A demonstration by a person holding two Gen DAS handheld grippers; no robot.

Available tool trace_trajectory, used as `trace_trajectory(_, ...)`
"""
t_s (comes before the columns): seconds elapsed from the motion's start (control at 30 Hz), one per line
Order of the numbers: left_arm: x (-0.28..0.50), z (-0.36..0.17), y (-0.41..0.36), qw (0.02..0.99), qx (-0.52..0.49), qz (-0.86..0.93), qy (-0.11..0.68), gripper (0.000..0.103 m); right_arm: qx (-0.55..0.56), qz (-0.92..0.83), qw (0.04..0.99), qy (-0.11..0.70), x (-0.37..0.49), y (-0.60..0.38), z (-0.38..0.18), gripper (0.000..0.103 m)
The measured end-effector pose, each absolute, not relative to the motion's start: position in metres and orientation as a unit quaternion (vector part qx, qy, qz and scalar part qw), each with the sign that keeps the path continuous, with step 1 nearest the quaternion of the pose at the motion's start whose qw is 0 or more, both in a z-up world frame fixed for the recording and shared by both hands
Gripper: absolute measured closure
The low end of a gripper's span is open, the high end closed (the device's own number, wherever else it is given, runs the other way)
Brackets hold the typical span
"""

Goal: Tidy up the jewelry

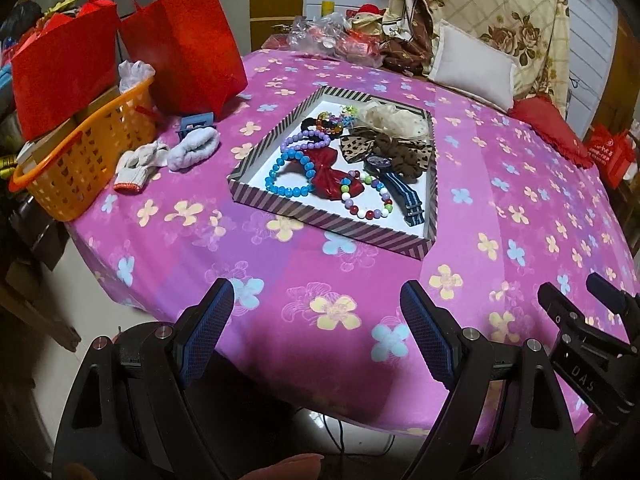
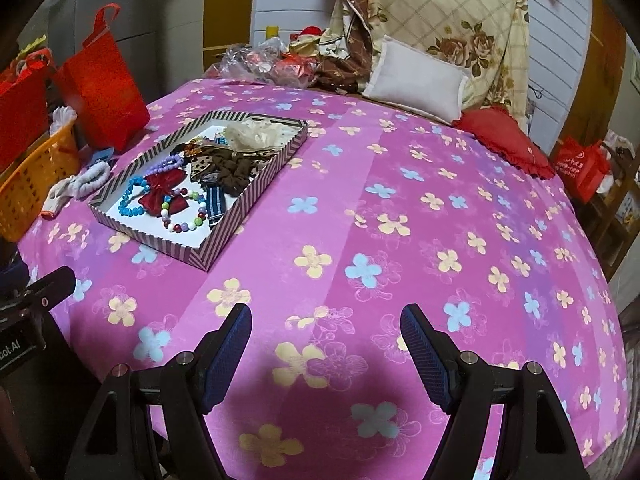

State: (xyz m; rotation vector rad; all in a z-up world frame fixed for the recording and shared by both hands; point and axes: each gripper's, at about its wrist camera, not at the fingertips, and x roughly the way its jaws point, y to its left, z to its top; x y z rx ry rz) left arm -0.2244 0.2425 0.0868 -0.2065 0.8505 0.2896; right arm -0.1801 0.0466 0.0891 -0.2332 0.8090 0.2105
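Observation:
A shallow striped box lid (image 1: 276, 210) (image 2: 240, 204) lies on the pink flowered cloth and holds the jewelry. Inside are a blue bead bracelet (image 1: 276, 186) (image 2: 127, 199), a purple bead bracelet (image 1: 308, 138), a multicoloured bead bracelet (image 1: 370, 213) (image 2: 182, 227), a red bow (image 1: 334, 176) (image 2: 162, 190), a leopard bow (image 1: 356, 146), a brown scrunchie (image 1: 404, 154) (image 2: 236, 170), a cream scrunchie (image 1: 394, 120) (image 2: 256, 134) and a watch with a striped strap (image 1: 400, 188) (image 2: 214, 200). My left gripper (image 1: 316, 304) hangs open over the near table edge. My right gripper (image 2: 326, 326) is open over bare cloth, right of the lid.
An orange basket (image 1: 80, 160) (image 2: 36, 184), red bags (image 1: 188, 40) (image 2: 104, 84), a white glove (image 1: 140, 164), a fluffy band (image 1: 194, 148) and a blue clip (image 1: 196, 124) sit left of the lid. A white pillow (image 2: 418, 78), a red cushion (image 2: 504, 140) and bedding lie at the back.

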Motion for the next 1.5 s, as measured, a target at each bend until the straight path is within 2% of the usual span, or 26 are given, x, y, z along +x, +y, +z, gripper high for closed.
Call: trace_trajectory(1.5,-0.2221,0.0820,0.2463,0.888,-0.104,0.153,0.421,0.018,-0.105,0.125,0.902,0.400,-0.1851,0.0487,0.0801,0.028)
